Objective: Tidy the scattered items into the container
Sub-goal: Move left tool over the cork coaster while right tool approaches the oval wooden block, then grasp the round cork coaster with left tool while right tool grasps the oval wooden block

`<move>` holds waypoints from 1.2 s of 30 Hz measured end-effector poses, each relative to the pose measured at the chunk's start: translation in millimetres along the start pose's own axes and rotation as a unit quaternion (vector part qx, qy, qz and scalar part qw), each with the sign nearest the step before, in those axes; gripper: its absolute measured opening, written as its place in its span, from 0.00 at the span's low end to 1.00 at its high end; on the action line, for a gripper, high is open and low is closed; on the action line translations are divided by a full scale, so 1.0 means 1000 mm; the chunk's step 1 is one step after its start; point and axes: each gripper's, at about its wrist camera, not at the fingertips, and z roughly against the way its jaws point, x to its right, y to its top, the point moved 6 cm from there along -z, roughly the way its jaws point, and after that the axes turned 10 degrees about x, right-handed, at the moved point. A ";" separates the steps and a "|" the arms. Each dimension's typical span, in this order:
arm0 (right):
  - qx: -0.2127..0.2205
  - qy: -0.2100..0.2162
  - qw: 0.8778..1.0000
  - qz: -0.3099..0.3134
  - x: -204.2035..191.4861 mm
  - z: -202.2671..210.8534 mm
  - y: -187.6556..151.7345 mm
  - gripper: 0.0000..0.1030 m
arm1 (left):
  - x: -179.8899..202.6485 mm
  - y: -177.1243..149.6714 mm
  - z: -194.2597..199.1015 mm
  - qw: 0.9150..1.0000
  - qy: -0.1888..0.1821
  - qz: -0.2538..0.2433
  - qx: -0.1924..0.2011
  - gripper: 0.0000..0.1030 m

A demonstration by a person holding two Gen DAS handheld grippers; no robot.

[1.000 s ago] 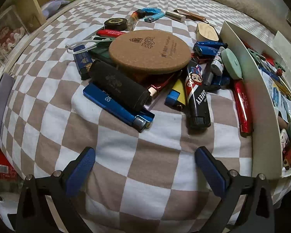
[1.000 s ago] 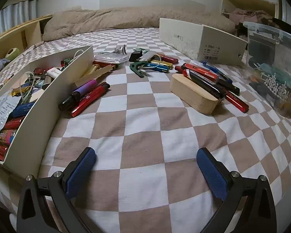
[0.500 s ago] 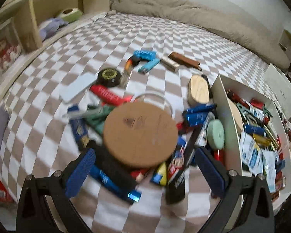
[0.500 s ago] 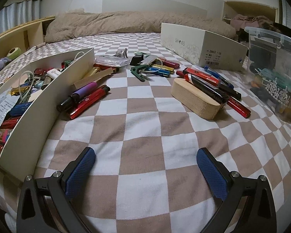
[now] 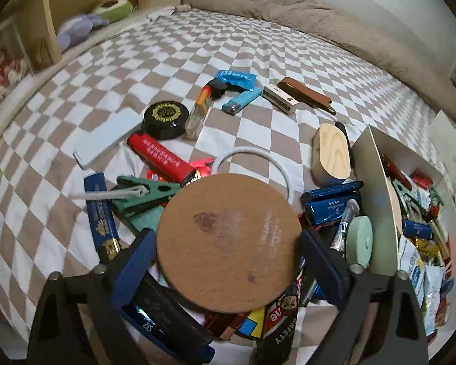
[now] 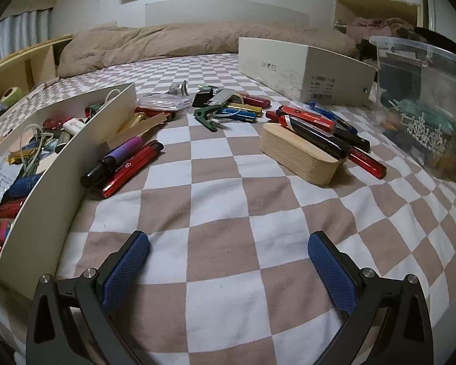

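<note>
A round cork coaster (image 5: 228,237) lies on top of a pile of lighters and clips on the checked bedspread. My left gripper (image 5: 228,252) straddles it. The jaws are closing, and both blue pads (image 5: 136,261) meet the coaster's rim. The open white cardboard box (image 5: 377,200), full of small items, stands just right of the pile. In the right wrist view the same box (image 6: 60,188) is at the left. My right gripper (image 6: 228,261) hangs open over bare bedspread with nothing between its fingers.
A wooden block (image 5: 331,152) lies beyond the coaster. Another block (image 6: 298,155) carries pens and lighters. A closed shoe box (image 6: 304,73) and a clear plastic bin (image 6: 425,91) stand at the right. Loose lighters (image 6: 130,164) lie beside the box wall. A wooden shelf (image 5: 45,30) lines the left.
My left gripper has moved forward over the pile until the cork coaster sits between its jaws, and the jaws have narrowed onto it. The right gripper has stayed put.
</note>
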 end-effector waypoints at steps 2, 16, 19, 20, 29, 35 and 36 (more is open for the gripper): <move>-0.007 0.000 1.000 -0.009 0.001 -0.001 0.003 1.00 | 0.000 -0.002 -0.002 1.000 -0.004 0.002 -0.002 0.82; -0.058 -0.071 0.972 -0.217 0.061 -0.048 0.043 1.00 | 0.016 -0.002 0.010 0.998 -0.019 -0.053 0.032 0.52; -0.064 -0.115 0.958 -0.253 0.063 -0.062 0.049 1.00 | 0.015 -0.002 0.013 0.998 -0.025 -0.055 0.037 0.48; -0.067 -0.128 0.954 -0.261 0.063 -0.068 0.051 1.00 | 0.014 -0.002 0.013 0.997 -0.028 -0.054 0.037 0.48; -0.084 -0.171 0.951 -0.242 0.067 -0.088 0.047 1.00 | 0.012 -0.005 0.017 0.997 -0.041 -0.049 0.040 0.55; -0.043 -0.149 0.949 -0.275 0.075 -0.075 0.047 0.85 | 0.012 -0.005 0.026 0.997 -0.054 -0.042 0.048 0.60; -0.036 -0.135 0.950 -0.280 0.075 -0.072 0.047 0.85 | 0.012 -0.005 0.027 0.996 -0.055 -0.041 0.049 0.61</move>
